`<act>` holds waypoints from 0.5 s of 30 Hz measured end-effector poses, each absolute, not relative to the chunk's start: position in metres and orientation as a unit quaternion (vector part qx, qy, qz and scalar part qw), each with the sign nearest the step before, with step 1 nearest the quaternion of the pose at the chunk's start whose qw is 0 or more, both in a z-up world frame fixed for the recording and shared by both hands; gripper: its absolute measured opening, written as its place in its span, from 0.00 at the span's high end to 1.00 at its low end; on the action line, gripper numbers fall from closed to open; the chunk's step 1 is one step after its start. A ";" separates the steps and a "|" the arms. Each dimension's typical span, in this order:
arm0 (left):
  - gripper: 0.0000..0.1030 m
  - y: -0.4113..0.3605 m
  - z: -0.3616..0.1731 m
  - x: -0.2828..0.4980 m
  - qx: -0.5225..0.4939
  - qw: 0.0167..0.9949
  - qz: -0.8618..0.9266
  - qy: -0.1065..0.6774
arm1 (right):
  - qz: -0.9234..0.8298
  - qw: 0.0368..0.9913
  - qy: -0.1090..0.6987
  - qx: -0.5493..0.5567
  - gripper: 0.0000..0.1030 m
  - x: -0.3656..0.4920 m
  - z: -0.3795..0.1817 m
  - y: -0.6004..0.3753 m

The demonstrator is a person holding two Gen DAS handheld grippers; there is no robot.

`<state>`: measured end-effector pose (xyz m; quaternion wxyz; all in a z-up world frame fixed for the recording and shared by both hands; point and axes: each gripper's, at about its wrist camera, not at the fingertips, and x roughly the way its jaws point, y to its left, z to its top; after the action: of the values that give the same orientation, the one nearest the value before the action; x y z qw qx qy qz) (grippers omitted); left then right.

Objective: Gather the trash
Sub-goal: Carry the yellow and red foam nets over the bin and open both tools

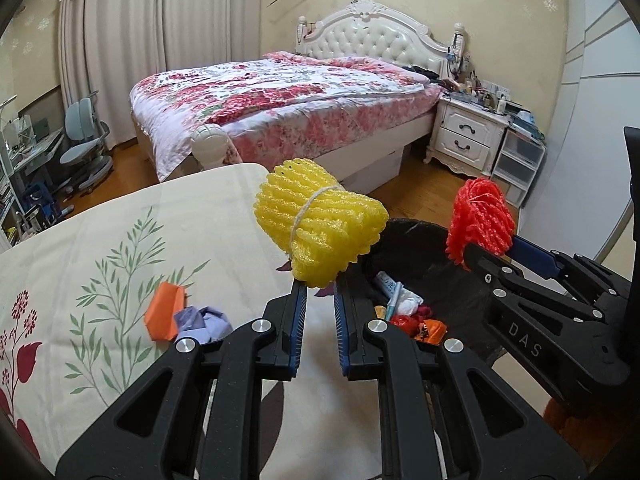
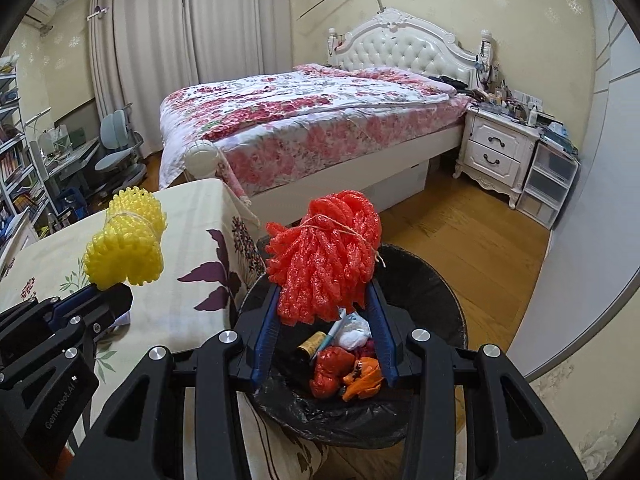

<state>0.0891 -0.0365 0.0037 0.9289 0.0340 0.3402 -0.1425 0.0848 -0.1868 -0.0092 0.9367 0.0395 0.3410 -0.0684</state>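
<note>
So your biggest thing here is the round black bag-lined trash bin (image 2: 432,292), sitting right under and just ahead of your right gripper (image 2: 325,304). Its fingers are part-open, clamped on either side of the red foam-net bundle tied with string (image 2: 324,256), so that one looks lined up to drop.

The left side is where I'd worry. Your left gripper (image 1: 320,280) has its fingers nearly shut, pinching just the bottom edge of the yellow foam-net bundle tied with string (image 1: 320,228). That's a thin bite on squishy foam, and most of the bundle stands above the fingertips. It could tip out on a quick swing. Also, from the right wrist view the yellow bundle is over the floral cloth-covered tabletop (image 2: 184,240), well to the left of the bin. Let go now and it lands back on the cloth, not in the bag.

Both grippers heading for one bin mouth could bump each other too. I'd drop red first and clear out.

View differences: the left wrist shows a folded orange paper scrap (image 1: 164,312) and a crumpled lilac paper wad (image 1: 206,320) on the tabletop just left of your left fingers. The right wrist view doesn't show those at all. It does show the bin's contents and rim far better.
</note>
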 end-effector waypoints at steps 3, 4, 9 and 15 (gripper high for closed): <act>0.87 -0.049 -0.002 0.094 0.041 0.927 -0.151 0.342 | -0.078 0.934 0.345 0.046 0.59 0.088 -0.015 -0.194; 0.87 -0.052 -0.004 0.096 0.045 0.926 -0.152 0.343 | -0.081 0.933 0.347 0.047 0.59 0.089 -0.016 -0.197; 0.87 -0.069 -0.015 0.109 0.060 0.921 -0.156 0.351 | -0.092 0.929 0.355 0.055 0.59 0.096 -0.026 -0.207; 0.87 -0.083 -0.024 0.118 0.076 0.919 -0.156 0.354 | -0.105 0.923 0.364 0.067 0.59 0.103 -0.036 -0.220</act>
<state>0.1177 -0.0830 -0.0237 0.9190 0.0756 0.3538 -0.1565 0.1028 -0.2201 -0.0358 0.9229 0.0671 0.3644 -0.1047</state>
